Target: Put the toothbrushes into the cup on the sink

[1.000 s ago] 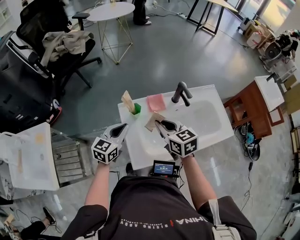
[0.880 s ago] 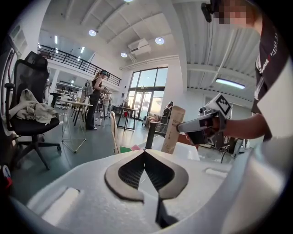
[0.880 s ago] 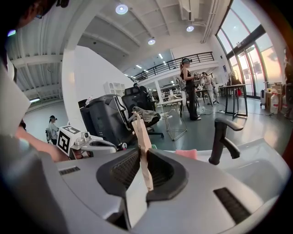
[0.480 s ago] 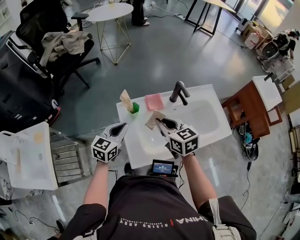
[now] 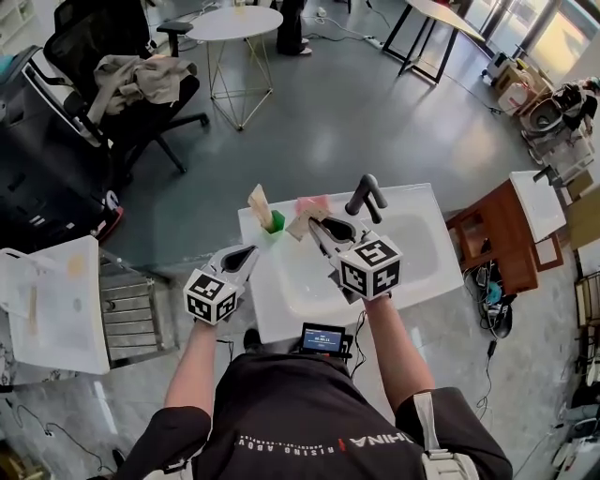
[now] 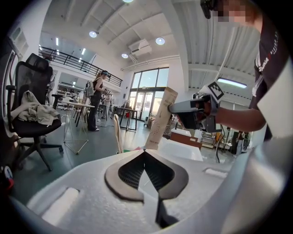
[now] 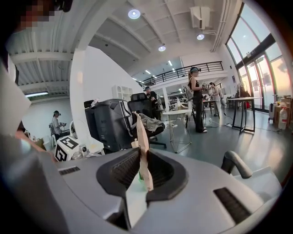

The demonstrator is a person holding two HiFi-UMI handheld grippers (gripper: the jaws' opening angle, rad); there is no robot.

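A green cup (image 5: 275,223) stands at the far left corner of the white sink (image 5: 412,272), with one paper-wrapped toothbrush (image 5: 259,203) upright in it. My right gripper (image 5: 317,226) is shut on a second paper-wrapped toothbrush (image 5: 302,223), held above the sink just right of the cup. In the right gripper view this toothbrush (image 7: 141,137) stands pinched between the pads. My left gripper (image 5: 247,254) hovers over the sink's left edge, shut and empty. Its view shows the held toothbrush (image 6: 160,119) and the one in the cup (image 6: 118,132).
A dark faucet (image 5: 366,195) rises at the sink's far edge, with a pink cloth (image 5: 316,201) beside it. A small screen (image 5: 322,339) sits at the near edge. An office chair (image 5: 122,89), a round table (image 5: 239,23) and a wooden cabinet (image 5: 497,230) surround the sink.
My right gripper has risen and moved toward the far left, carrying the wrapped toothbrush closer to the green cup. The left gripper has stayed where it was.
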